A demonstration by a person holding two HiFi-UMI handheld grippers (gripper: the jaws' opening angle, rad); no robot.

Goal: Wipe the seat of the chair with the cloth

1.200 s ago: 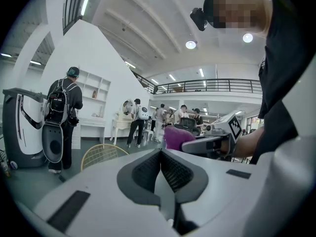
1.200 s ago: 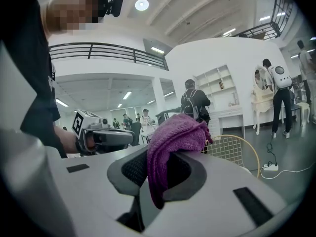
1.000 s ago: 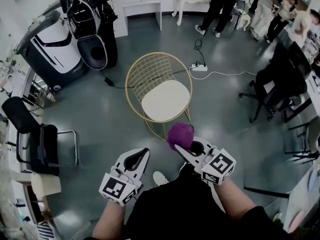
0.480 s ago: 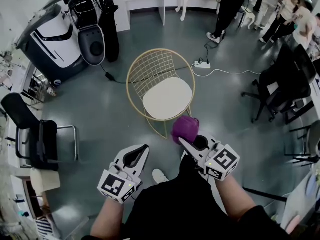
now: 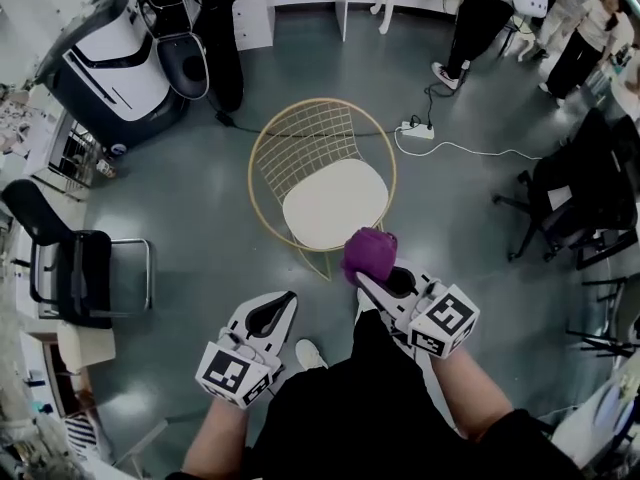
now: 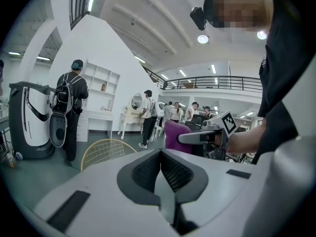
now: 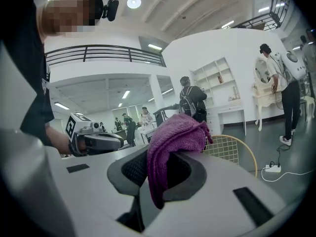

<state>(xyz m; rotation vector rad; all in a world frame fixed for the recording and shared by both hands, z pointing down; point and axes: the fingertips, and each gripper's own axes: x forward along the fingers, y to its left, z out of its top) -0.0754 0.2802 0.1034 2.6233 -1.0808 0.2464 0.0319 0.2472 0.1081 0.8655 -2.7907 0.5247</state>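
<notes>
- The right gripper [image 5: 378,282] has its jaws shut tight on the purple cloth [image 5: 368,251].
- The cloth is at 5 o'clock from the chair [image 5: 330,203], near its rim.
- The left gripper [image 5: 272,313] has its jaws closed on nothing.

**No legible text in any view**

- No words, brand names, numbers or signs can be read.
- The only printed marks are black-and-white square patterns. One is on the left marker cube [image 5: 232,376], on the left claw [image 5: 283,300], lower left of the head view. The other is on the right marker cube [image 5: 443,320], on the right claw [image 5: 362,280], lower right of centre.
- Both patterns are blocky code squares with no letters or digits.
- The right marker cube also shows right of centre in the left gripper view [image 6: 228,123]. The left marker cube shows at the left of the right gripper view [image 7: 70,127].
- Any print in the background is too small to tell.
</notes>
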